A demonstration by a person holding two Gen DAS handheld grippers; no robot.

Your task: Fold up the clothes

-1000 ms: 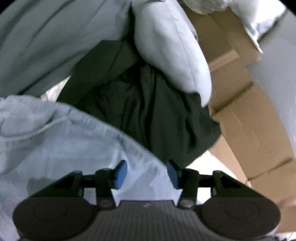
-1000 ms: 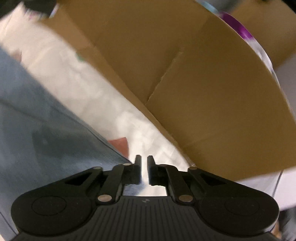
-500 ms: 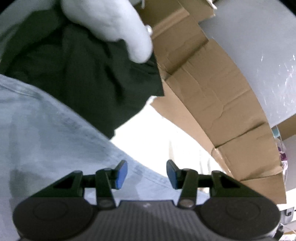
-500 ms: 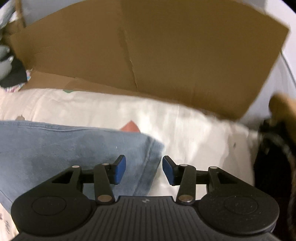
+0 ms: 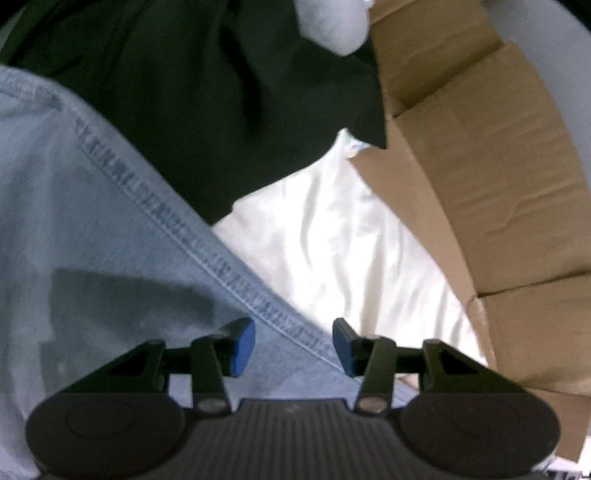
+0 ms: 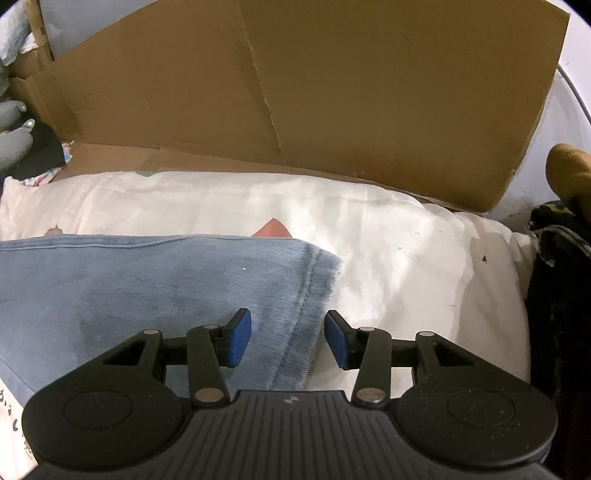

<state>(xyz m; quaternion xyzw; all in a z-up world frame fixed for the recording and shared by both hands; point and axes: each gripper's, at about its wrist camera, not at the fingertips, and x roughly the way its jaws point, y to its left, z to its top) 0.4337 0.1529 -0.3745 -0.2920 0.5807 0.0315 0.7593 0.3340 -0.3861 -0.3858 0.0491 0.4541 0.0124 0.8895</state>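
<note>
Pale blue denim jeans (image 5: 92, 221) lie flat on a white sheet (image 5: 332, 240). My left gripper (image 5: 293, 345) hovers close over their stitched side seam, open, blue pads apart and gripping nothing. In the right wrist view the jeans (image 6: 129, 280) end in a hemmed corner. My right gripper (image 6: 289, 338) stands open above that hem, with the hem lying below the gap and the pads not pressing on it. A dark green-black garment (image 5: 203, 92) lies beyond the jeans, partly under a pale grey cloth (image 5: 332, 22).
Brown cardboard (image 6: 332, 92) stands as a wall along the far edge of the white sheet (image 6: 388, 240), and cardboard (image 5: 480, 166) also curves along the right in the left wrist view. Dark items (image 6: 554, 295) sit at the sheet's right end.
The right jaws went from nearly shut to wide apart and the gripper rolled level over the hem. The left gripper slid across the jeans to their seamed edge and sank closer.
</note>
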